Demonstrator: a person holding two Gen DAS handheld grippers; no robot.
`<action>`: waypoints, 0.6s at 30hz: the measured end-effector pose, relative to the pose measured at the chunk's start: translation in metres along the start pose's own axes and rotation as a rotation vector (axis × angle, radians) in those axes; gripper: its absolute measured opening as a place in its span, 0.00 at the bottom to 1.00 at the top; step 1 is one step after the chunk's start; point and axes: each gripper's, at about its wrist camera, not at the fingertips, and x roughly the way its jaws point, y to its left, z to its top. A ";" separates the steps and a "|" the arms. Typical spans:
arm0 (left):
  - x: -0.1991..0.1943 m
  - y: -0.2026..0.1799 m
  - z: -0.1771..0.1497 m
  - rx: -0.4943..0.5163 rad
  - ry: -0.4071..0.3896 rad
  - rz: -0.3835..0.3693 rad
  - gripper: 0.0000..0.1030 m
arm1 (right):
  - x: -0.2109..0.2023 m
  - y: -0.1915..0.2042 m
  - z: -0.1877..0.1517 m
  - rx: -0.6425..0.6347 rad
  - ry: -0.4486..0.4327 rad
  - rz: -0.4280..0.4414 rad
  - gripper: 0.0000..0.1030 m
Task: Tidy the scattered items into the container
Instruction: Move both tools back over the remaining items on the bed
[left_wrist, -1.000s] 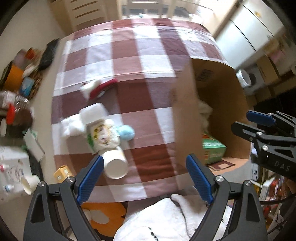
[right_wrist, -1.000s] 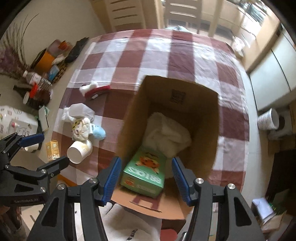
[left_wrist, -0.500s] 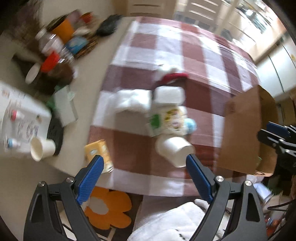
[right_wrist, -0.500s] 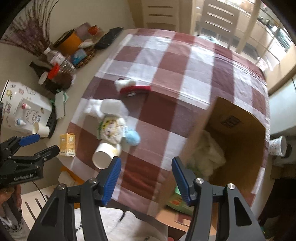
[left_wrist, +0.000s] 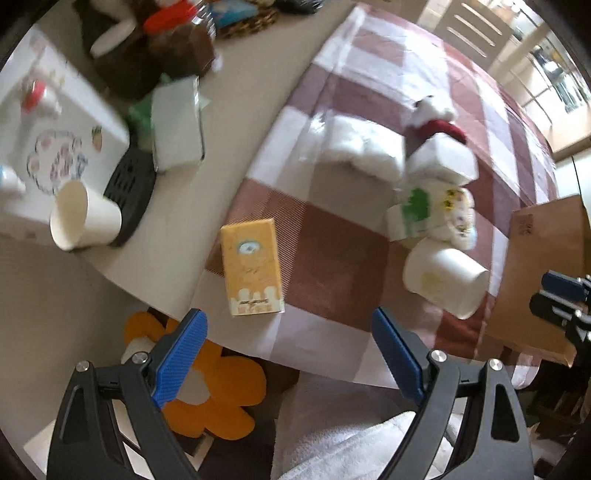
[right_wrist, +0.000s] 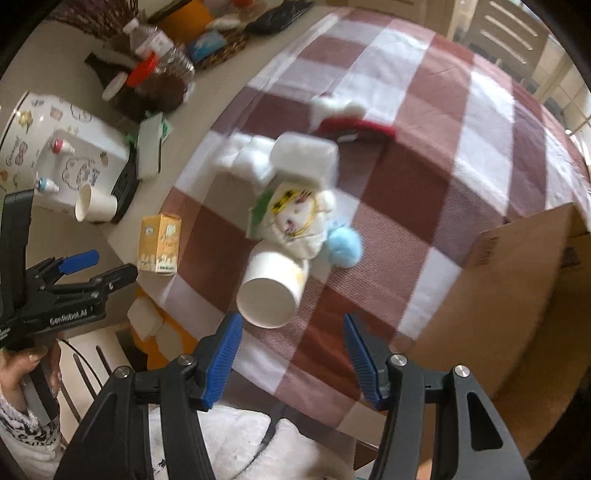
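Blue-padded and spread wide with nothing between the jaws, the left gripper (left_wrist: 288, 354) hangs above the near edge of the surface (left_wrist: 255, 85), over a yellow carton (left_wrist: 252, 266) that lies flat on the brown-and-white checked cloth (left_wrist: 332, 258) close to that edge. Below it, on the floor, lies an orange flower-shaped mat (left_wrist: 218, 391). The right gripper (right_wrist: 293, 354) also has its jaws parted and empty, poised over the cloth just short of a white paper cup (right_wrist: 271, 291) that lies on its side with its mouth toward the camera. Touching the cup from behind is a soft white packet with a cartoon print (right_wrist: 295, 218), and a pale blue pompom (right_wrist: 345, 243) sits against the packet's right side. Beyond these lies a white block (right_wrist: 304, 157), with a fluffy white cloth (right_wrist: 240, 158) just to its left. Farther back on the cloth rests a red and white plush item (right_wrist: 351, 118). To the right stands the cardboard box (right_wrist: 517, 288), its outer wall facing both cameras, well apart from the carton and near the cup. Off the cloth to the left, a second paper cup (left_wrist: 83, 218) lies on its side next to a black slotted piece (left_wrist: 129, 188), with bottles and jars (right_wrist: 155, 70) crowded at the far corner.
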 end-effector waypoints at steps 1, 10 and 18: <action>0.006 0.004 0.000 -0.010 0.006 -0.005 0.89 | 0.006 0.002 0.001 -0.007 0.013 0.005 0.57; 0.026 0.019 0.009 -0.038 0.002 -0.015 0.89 | 0.037 0.012 0.014 -0.010 0.043 0.041 0.57; 0.023 -0.002 0.044 0.029 -0.041 -0.030 0.89 | 0.050 0.016 0.034 0.005 0.055 0.042 0.57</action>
